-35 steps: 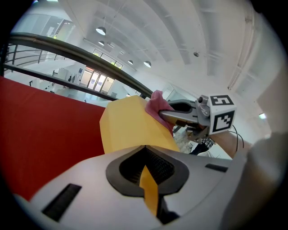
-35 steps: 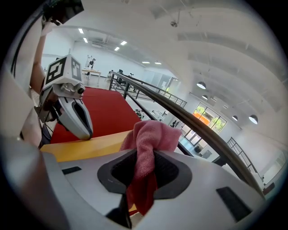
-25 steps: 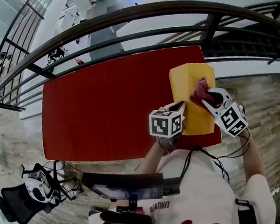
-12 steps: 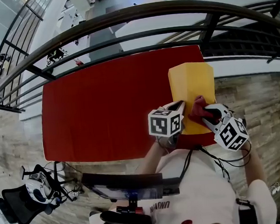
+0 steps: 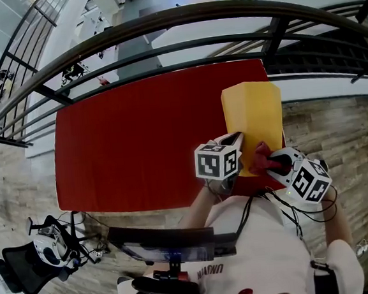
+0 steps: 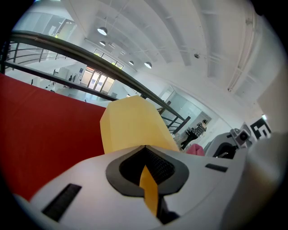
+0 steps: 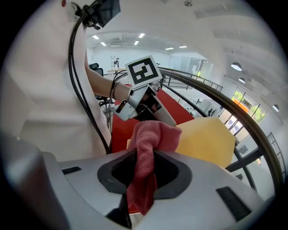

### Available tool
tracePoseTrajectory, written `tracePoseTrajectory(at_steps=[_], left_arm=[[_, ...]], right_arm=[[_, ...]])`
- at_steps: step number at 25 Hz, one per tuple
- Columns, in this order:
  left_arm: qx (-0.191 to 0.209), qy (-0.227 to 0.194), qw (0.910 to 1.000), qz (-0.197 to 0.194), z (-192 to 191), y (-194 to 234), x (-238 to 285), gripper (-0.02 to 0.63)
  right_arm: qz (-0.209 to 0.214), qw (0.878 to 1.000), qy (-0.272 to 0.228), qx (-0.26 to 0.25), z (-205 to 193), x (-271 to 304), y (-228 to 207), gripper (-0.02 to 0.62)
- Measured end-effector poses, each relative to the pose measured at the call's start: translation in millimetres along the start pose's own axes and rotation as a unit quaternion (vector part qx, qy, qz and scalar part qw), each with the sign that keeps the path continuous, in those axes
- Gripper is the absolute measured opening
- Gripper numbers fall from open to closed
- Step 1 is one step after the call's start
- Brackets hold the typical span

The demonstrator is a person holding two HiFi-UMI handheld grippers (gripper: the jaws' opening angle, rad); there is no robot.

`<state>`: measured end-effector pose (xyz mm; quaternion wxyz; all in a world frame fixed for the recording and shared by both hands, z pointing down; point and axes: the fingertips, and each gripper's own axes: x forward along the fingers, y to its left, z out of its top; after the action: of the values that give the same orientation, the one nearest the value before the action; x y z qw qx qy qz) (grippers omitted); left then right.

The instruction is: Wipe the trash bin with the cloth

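Observation:
A yellow trash bin (image 5: pixel 252 121) lies on its side at the right end of the red table (image 5: pixel 138 141). My left gripper (image 5: pixel 234 140) is shut on the bin's near-left edge; a yellow strip of the bin (image 6: pixel 130 123) shows between the jaws of that gripper (image 6: pixel 148 179). My right gripper (image 5: pixel 270 161) is shut on a pink-red cloth (image 5: pixel 260 157) at the bin's near end. In the right gripper view the cloth (image 7: pixel 148 143) bunches out of the jaws of my right gripper (image 7: pixel 144 179) against the bin (image 7: pixel 204 141), with the left gripper (image 7: pixel 144 96) beyond.
A dark curved railing (image 5: pixel 161 30) runs behind the table's far edge. A black chair with a helmet (image 5: pixel 34 259) stands on the stone floor at lower left. A dark device (image 5: pixel 166 240) hangs at the person's chest.
The right gripper has dragged the cloth along the bin toward me, from its middle down to its near end. The left gripper and the bin have stayed put.

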<state>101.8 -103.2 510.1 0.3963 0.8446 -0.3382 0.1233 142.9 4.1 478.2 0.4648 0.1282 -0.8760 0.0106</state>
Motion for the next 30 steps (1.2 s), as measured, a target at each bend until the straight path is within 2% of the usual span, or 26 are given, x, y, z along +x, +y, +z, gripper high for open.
tracePoseTrajectory(at_steps=[8,11,13,16,20,22,26,30], left_arm=[[0.001,0.000,1.0000,0.000,1,-1,-1,0.003],[0.000,-0.001,1.0000,0.000,1,0,-2,0.003],[-0.001,-0.001,1.0000,0.000,2,1,-2,0.003],[0.002,-0.001,1.0000,0.002,1,1,-2,0.003],[0.003,0.000,1.0000,0.003,1,0,-2,0.003],[0.003,0.000,1.0000,0.004,1,0,-2,0.003],[0.003,-0.001,1.0000,0.005,1,-1,-2,0.003],[-0.001,-0.002,1.0000,0.004,1,-1,-4,0.003]], right_arm=[[0.073,0.997,0.017,0.014,-1,-13,14,0.096],[0.069,0.997,-0.014,0.026,11,-33,-3,0.097],[0.030,0.998,-0.050,0.023,24,-49,-33,0.097],[-0.071,0.994,-0.076,0.013,40,-70,-85,0.097],[-0.202,0.976,-0.084,0.012,52,-74,-140,0.097],[-0.235,0.969,-0.073,0.000,53,-61,-158,0.097],[-0.265,0.963,-0.056,-0.019,58,-31,-186,0.097],[-0.297,0.953,-0.007,-0.064,56,-5,-208,0.097]])
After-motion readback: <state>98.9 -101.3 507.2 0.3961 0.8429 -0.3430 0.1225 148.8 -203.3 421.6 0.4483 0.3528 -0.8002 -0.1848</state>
